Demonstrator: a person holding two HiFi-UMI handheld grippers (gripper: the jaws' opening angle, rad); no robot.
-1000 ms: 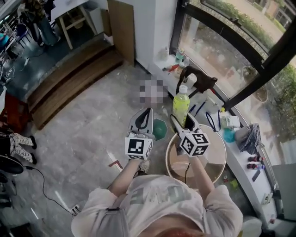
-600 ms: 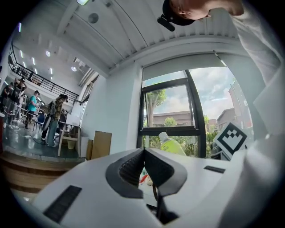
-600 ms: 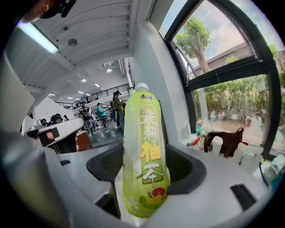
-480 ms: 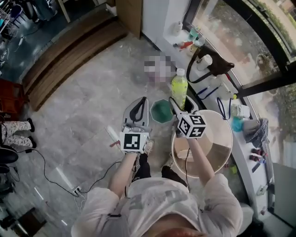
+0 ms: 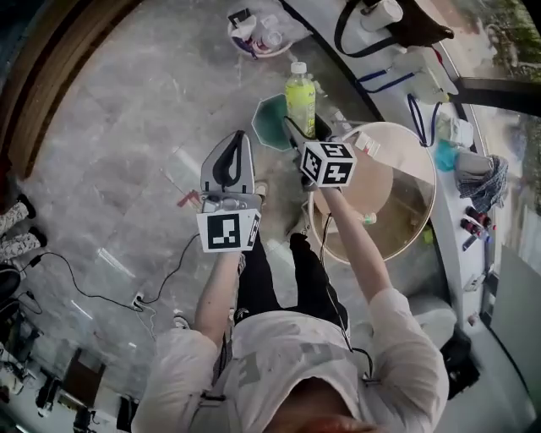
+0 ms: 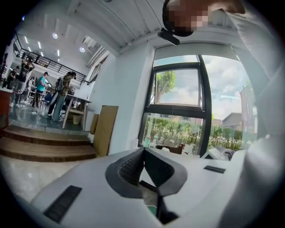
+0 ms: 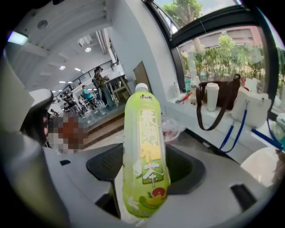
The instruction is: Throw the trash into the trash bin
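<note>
A green drink bottle (image 5: 299,97) with a white cap stands upright between the jaws of my right gripper (image 5: 303,128), which is shut on its lower body. In the right gripper view the bottle (image 7: 143,164) fills the middle and my right gripper (image 7: 144,180) clamps its base. A teal trash bin (image 5: 269,127) sits on the floor just left of the bottle, partly hidden by it. My left gripper (image 5: 238,139) hovers over the floor left of the bin, shut with nothing in it; the left gripper (image 6: 143,152) shows its jaws meeting at the tip.
A round beige table (image 5: 427,173) stands right of my right arm. A window ledge behind it carries a dark bag (image 5: 414,25) and a white tote (image 5: 439,84). A white bowl of rubbish (image 5: 258,35) lies farther off. A cable (image 5: 161,283) runs over the floor at left.
Both grippers have come down toward the floor. The bottle stays clamped in the right gripper and now hangs beside the teal bin.
</note>
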